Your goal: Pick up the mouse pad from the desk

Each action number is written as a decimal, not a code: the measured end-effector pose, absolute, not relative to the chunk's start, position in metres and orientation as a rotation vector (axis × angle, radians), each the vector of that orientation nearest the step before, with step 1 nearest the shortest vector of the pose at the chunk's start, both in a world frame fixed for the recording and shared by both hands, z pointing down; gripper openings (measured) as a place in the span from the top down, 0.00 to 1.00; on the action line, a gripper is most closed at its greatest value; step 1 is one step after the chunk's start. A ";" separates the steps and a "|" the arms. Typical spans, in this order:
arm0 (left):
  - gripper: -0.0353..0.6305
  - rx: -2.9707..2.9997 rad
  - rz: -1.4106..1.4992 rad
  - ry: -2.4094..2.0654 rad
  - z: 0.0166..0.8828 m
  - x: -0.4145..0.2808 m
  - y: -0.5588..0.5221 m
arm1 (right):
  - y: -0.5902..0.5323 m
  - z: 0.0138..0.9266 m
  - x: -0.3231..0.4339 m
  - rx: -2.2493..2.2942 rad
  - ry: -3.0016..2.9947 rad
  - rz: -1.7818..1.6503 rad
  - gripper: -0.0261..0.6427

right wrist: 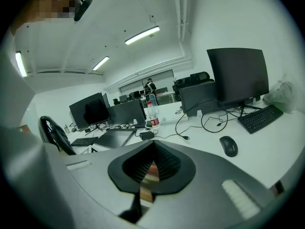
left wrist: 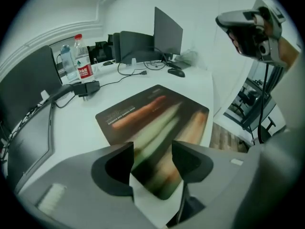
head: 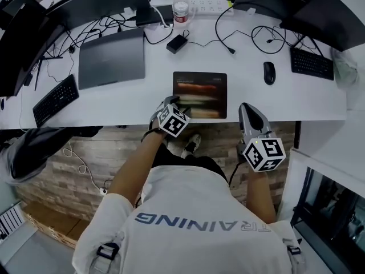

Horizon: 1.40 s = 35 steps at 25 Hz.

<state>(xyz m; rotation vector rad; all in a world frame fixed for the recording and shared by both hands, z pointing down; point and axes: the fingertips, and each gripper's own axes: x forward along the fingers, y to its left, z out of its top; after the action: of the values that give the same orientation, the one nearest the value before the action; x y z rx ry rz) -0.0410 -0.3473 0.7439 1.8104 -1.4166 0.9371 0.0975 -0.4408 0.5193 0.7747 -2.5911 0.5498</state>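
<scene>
The mouse pad [head: 199,95] is a dark rectangle with orange and cream streaks, lying flat near the front edge of the white desk [head: 142,104]. My left gripper [head: 170,102] hangs over the pad's near left corner. In the left gripper view its jaws [left wrist: 152,149] stand open, with the near part of the mouse pad [left wrist: 152,111] showing between and below them, not pinched. My right gripper [head: 247,108] is just right of the pad at the desk's edge, and its jaws [right wrist: 153,144] are shut on nothing.
A closed laptop [head: 111,56] and a keyboard [head: 55,100] lie to the left. A water bottle [head: 181,7], a power adapter [head: 177,43] and cables sit behind the pad. A mouse [head: 269,72] and a second keyboard [head: 311,63] are on the right, monitors at the back.
</scene>
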 end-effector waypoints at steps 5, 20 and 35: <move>0.59 1.779 0.970 -1.401 0.745 -0.039 -0.349 | -0.442 0.527 0.099 0.764 -2.580 0.560 0.94; 0.82 1.710 0.992 -1.392 0.747 -0.041 -0.351 | -0.439 0.530 0.100 0.745 -2.590 0.565 0.94; 0.91 1.843 0.755 -1.518 0.683 -0.033 -0.359 | -0.434 0.503 0.116 0.781 -2.669 0.514 0.94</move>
<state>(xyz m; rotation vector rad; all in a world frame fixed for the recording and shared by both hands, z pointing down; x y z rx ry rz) -0.0328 -0.3585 0.6832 1.8433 -1.5176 0.7549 0.1159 -0.4337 0.5027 0.7812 -2.6686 0.5145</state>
